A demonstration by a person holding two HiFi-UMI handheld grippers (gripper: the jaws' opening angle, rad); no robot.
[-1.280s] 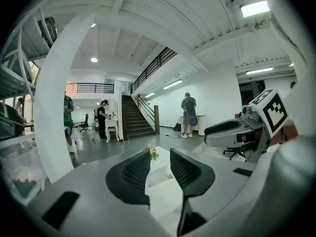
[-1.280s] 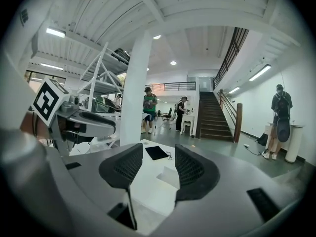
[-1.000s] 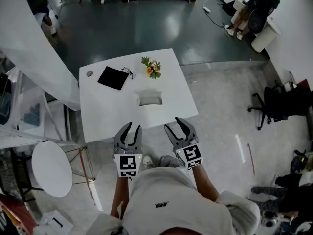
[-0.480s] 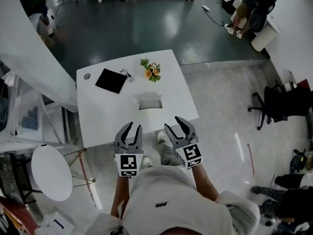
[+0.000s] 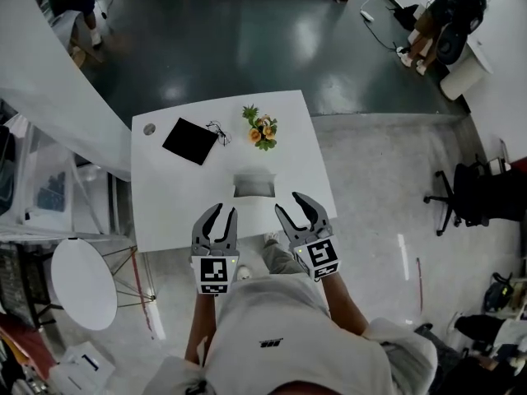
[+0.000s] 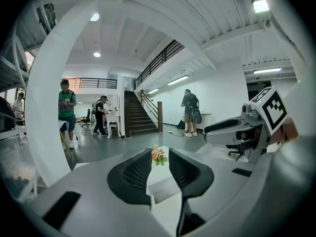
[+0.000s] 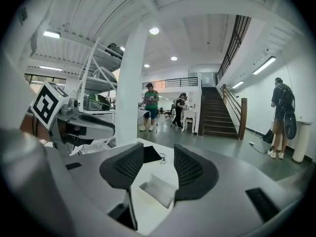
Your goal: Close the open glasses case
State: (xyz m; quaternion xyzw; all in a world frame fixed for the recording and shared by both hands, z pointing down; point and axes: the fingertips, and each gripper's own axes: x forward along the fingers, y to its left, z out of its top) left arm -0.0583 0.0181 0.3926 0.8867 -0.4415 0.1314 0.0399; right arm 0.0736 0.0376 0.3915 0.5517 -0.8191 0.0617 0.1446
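The white worktop (image 5: 165, 208) lies ahead of me, and the open case (image 5: 254, 185) sits on its near half, long axis running across my front. It lies ahead of and between my two hands, and I judge neither one clearly nearer. My left gripper (image 5: 216, 214) has its jaws apart and empty. My right gripper (image 5: 298, 204) has its jaws closing, still parted, with nothing between them. Both are short of the case, over the near edge.

We stand at near edge of white table (image 5: 165, 208), left gripper (image 5: 221, 212) and right gripper (image 5: 291, 205) reaching over it. Left fingers apart; right fingers closing, nothing between. Open glasses case (image 5: 254, 185) just ahead; black pad (image 5: 190, 141), glasses (image 5: 217, 129), flowers (image 5: 262, 129) beyond.
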